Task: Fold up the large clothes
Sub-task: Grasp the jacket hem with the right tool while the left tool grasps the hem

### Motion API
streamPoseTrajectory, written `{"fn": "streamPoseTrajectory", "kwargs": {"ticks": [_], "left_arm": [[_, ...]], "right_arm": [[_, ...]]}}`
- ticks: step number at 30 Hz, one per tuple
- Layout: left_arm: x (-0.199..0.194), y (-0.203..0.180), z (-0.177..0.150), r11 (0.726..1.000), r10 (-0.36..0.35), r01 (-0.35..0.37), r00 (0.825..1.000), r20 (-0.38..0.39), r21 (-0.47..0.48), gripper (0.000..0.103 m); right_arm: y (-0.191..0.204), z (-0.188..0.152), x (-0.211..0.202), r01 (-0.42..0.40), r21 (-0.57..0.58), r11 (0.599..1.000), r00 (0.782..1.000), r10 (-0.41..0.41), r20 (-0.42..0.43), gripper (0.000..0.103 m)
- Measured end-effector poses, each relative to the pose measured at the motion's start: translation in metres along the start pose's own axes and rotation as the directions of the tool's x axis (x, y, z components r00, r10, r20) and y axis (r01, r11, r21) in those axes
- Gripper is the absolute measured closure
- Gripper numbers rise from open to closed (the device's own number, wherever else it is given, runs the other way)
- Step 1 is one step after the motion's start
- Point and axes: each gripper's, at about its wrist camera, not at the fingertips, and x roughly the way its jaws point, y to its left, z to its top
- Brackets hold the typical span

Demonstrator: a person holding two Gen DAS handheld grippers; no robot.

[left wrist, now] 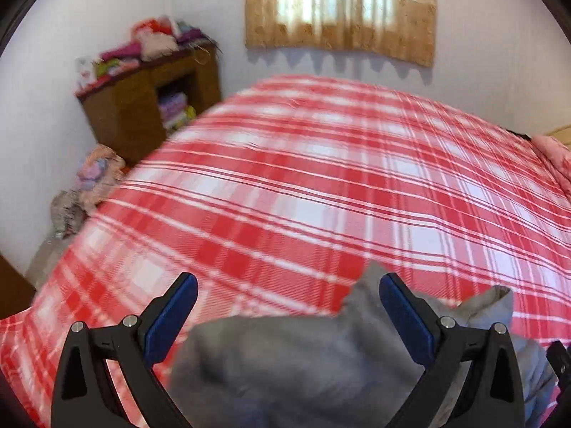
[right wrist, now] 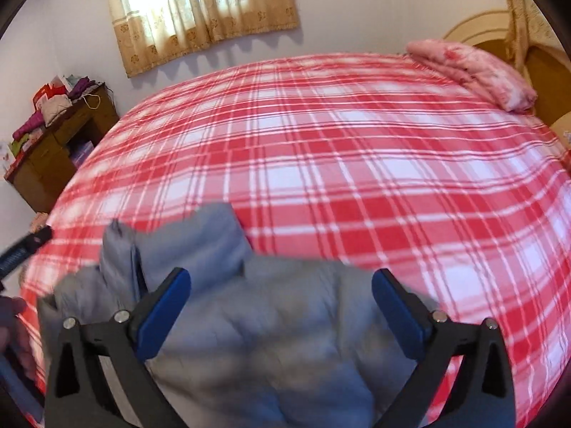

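Note:
A grey garment (left wrist: 285,363) lies crumpled on the near part of a bed with a red and white plaid cover (left wrist: 321,178). My left gripper (left wrist: 289,281) hangs over it, open wide, with no cloth pinched by its blue pads (left wrist: 167,321). In the right wrist view the same grey garment (right wrist: 271,349) spreads under my right gripper (right wrist: 282,274), with a folded flap raised toward the upper left. That gripper is also open wide, and its pads (right wrist: 160,317) grip nothing. Both views are motion-blurred.
A wooden cabinet (left wrist: 142,107) piled with clothes stands against the wall left of the plaid bed (right wrist: 321,142). A folded pink blanket (right wrist: 474,71) lies by the headboard (right wrist: 499,32). A cloth bundle (left wrist: 96,174) sits on the floor. A hand (right wrist: 14,324) shows at the left edge.

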Motion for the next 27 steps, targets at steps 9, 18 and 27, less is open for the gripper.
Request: {"fn": "streamPoseTrajectory", "kwargs": {"ticks": [9,18,27], "left_arm": [[0.056,-0.038,0.011,0.996,-0.086,0.086,0.988,-0.125,-0.008,0.001],[0.052,-0.037,-0.028,0.969,-0.146,0.175,0.975,-0.169,0.172,0.035],[0.004,-0.01,-0.072,0.939,-0.231,0.259,0.962,-0.145,0.225,0.062]], "right_arm": [[0.026,0.044,0.055,0.019,0.021,1.0,0.997,-0.017,-0.071,0.0],[0.036,0.014,0.067,-0.01,-0.184,0.983,0.981,-0.026,-0.192,0.078],[0.013,-0.023,0.001,-0.05,-0.228,0.972,0.993,0.024,-0.116,0.096]]}}
